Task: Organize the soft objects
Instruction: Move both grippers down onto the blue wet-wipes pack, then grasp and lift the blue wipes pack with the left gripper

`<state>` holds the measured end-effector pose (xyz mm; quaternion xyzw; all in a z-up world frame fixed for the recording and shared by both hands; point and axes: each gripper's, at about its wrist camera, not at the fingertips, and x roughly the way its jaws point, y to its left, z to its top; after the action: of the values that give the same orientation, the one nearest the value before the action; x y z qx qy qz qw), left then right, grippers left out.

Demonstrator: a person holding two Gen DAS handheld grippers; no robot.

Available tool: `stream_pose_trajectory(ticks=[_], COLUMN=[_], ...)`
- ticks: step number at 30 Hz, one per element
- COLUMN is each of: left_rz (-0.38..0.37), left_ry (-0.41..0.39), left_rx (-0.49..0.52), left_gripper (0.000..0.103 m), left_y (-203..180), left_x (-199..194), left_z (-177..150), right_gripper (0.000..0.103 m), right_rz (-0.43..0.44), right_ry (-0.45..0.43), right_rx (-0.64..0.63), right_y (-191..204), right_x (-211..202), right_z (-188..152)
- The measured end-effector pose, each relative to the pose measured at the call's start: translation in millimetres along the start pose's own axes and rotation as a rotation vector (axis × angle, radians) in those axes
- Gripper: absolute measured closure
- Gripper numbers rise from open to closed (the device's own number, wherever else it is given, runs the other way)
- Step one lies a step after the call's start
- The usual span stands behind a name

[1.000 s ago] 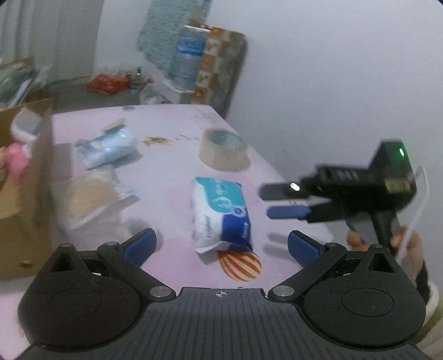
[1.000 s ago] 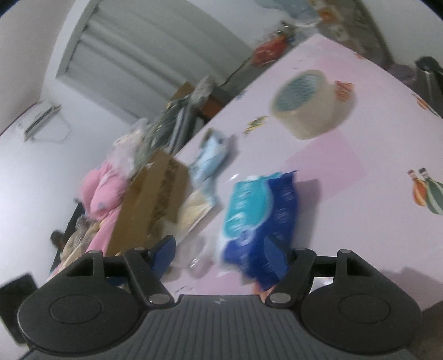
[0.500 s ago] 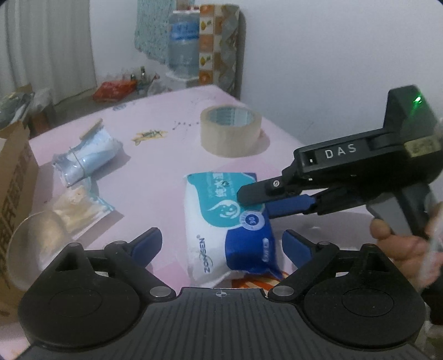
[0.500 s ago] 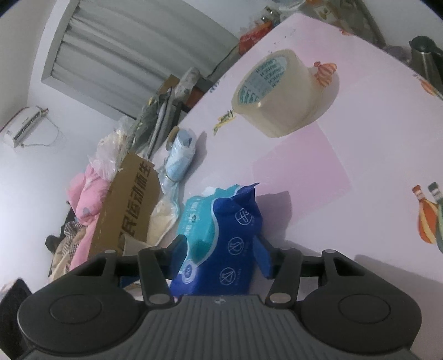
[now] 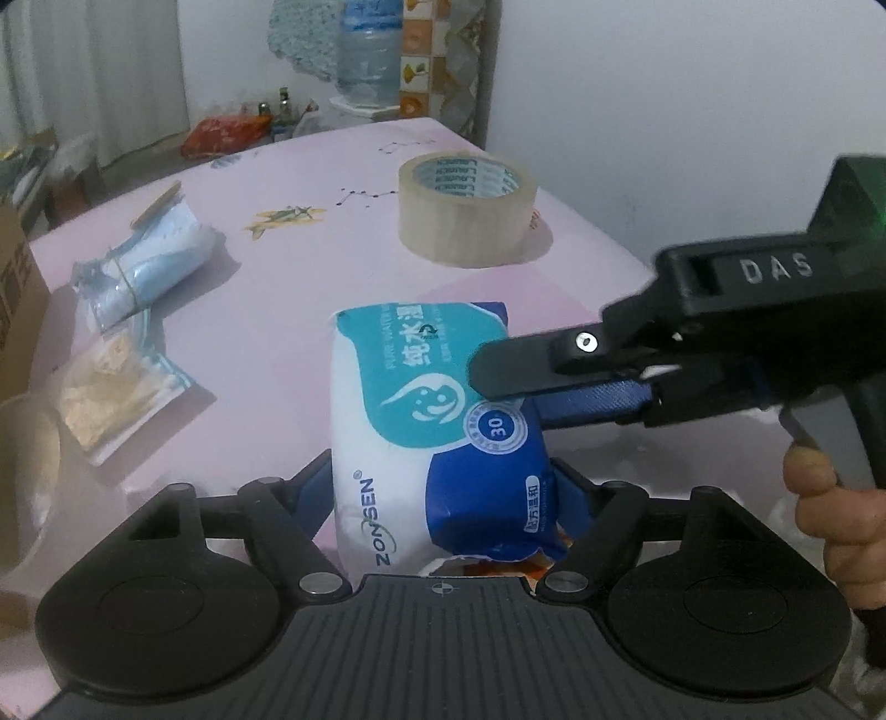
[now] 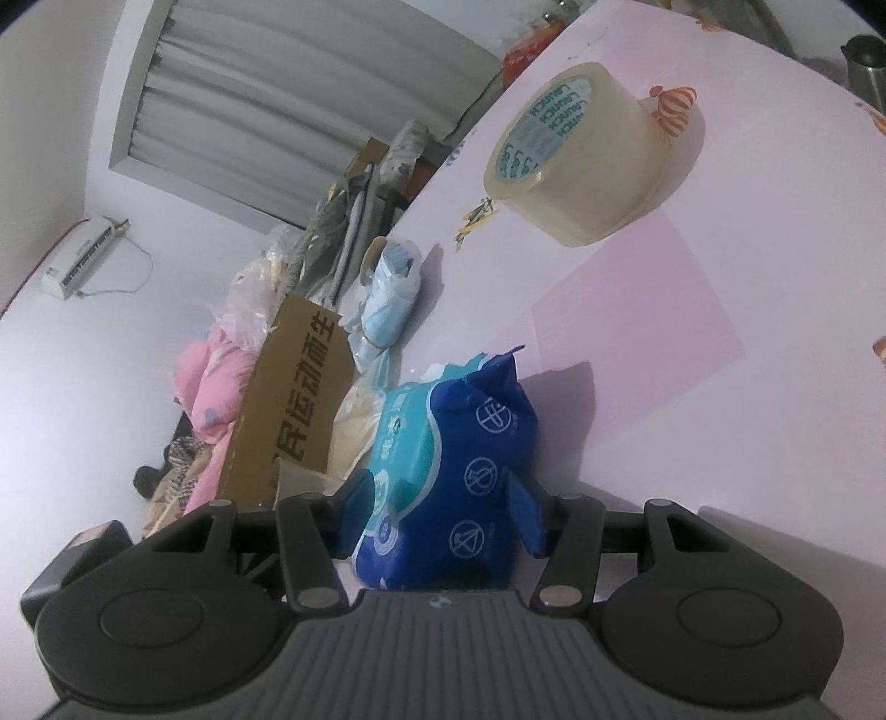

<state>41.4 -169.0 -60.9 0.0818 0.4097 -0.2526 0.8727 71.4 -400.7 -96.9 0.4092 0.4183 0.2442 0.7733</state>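
Here, right gripper is clamped across the wet wipes pack: in the right wrist view both blue pads press the pack's sides, the dark blue end filling the gap between them. From the left wrist view the right gripper comes in from 3 o'clock, upper black finger lying over the teal face of the wet wipes pack, blue pad against its right edge; a bare hand holds the grip at 4 o'clock. Left gripper sits at the pack's near end, blue fingers flanking both sides close in; cannot tell whether they pinch it or only bracket it. Pack rests on the pink table, long axis running 6 to 12 o'clock, near end at the left gripper's base. Outward: tape roll flat on the table at 12 to 1 o'clock of the pack, well apart. Light blue bundle in clear wrap at 10 o'clock; a clear packet of beige material at 9 o'clock, just below the bundle. Cardboard box at the far 9 o'clock frame edge. Right wrist view shows the same box at 10 o'clock of the pack, pink soft goods piled behind it, tape roll at 1 o'clock. Water bottle stands beyond the table's far end, 12 o'clock.
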Motion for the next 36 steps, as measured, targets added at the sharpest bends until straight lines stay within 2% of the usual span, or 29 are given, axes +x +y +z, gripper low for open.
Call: stream_pose_trajectory(ticks=[3,5,9,12,16,22,26,30,36], left_rz=[-0.025,-0.047,-0.102,-0.138,-0.179,-0.204,-0.202,-0.181,-0.254], left_ry=[-0.007,-0.012,-0.021,-0.024,-0.03,-0.027,-0.05,-0.097,-0.106], left_rx=[-0.049,-0.084,-0.168,-0.212,-0.224,-0.2,-0.165,-0.102,-0.106], left_gripper=[0.027,0.028,0.028,0.028,0.028,0.026,0.015,0.013,0.012], left_y=[6.5,11.7,23.7,30.4,30.5,31.2,28.8,22.6,17.4], left_x=[-1.8,-2.8,-5.2,-7.4,-12.1,-22.0,-36.5,-51.3,-59.3], left_z=[-1.4,-2.6,-5.4,-7.8,-13.9,-24.1,-28.3,-31.9,-31.7], right_gripper=[0.066,0.062,0.056,0.056,0.058,0.063,0.063,0.063,0.063], right_rz=[-0.023,-0.032,-0.022,-0.001,0.021,-0.001,-0.055,-0.142,-0.267], right_ry=[0.006,0.012,0.029,0.044,0.059,0.069,0.086,0.108,0.167], right_rx=[0.009,0.02,0.049,0.063,0.087,0.057,-0.007,-0.071,-0.134], right_y=[-0.2,-1.3,-3.3,-3.7,-3.3,8.0,24.7,46.4,76.2], right_x=[-1.4,-1.0,3.2,8.2,15.6,13.8,9.3,4.9,4.0], right_z=[-2.5,-3.5,-3.0,-2.5,-4.3,-15.5,-18.9,-18.7,-22.5])
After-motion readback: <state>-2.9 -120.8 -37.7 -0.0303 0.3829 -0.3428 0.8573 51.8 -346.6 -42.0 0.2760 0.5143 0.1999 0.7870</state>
